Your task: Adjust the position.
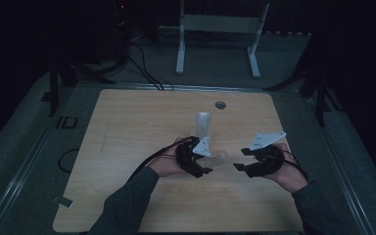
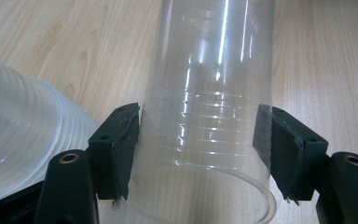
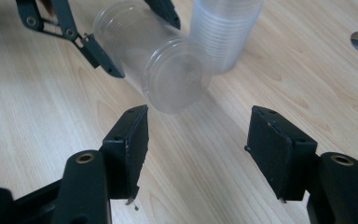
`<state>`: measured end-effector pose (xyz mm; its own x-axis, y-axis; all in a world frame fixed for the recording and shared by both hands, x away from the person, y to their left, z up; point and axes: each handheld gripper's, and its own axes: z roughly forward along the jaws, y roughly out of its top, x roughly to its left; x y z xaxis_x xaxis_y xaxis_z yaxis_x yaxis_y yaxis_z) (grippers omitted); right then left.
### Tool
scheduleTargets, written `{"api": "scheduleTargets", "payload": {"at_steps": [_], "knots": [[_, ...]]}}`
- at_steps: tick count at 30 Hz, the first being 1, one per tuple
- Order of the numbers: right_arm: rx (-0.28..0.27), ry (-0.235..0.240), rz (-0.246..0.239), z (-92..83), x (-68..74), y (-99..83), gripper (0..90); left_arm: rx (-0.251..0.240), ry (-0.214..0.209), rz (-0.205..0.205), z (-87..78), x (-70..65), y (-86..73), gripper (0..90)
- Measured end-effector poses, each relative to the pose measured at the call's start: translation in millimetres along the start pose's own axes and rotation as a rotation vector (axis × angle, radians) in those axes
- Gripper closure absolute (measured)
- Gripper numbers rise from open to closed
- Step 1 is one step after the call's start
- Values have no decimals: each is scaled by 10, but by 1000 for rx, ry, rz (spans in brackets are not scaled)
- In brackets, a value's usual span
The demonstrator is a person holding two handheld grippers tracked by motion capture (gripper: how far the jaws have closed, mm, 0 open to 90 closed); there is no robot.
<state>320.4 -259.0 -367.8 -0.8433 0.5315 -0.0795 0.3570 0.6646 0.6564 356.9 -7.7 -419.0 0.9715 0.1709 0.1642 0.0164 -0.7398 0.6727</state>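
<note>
A clear plastic cup lies on its side, just above the wooden table, with my left gripper shut on it and a pad pressed to each side. In the high view the cup sticks out to the right of the left gripper. An upright stack of clear cups stands just behind it. My right gripper is open with nothing between its jaws. It faces the cup's closed base from a short way off, with the stack behind. In the high view the right gripper is right of the cup.
A round cable hole sits near the table's far edge. Beyond the table stand a white frame and dark stands, with cables on the floor. The person's forearms come in from the bottom edge.
</note>
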Motion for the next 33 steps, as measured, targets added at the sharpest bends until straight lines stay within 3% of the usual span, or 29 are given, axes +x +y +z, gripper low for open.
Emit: {"api": "scheduleTargets", "payload": {"at_steps": [12,21,33], "knots": [[69,9,-64,31,30,94,374,20,-6,13,17,-23,-5,323],[123,53,-97,83,45,124,364,35,-17,18,56,-37,-9,323],[126,58,-109,65,18,169,277,48,-26,26,77,-49,-8,323]]}}
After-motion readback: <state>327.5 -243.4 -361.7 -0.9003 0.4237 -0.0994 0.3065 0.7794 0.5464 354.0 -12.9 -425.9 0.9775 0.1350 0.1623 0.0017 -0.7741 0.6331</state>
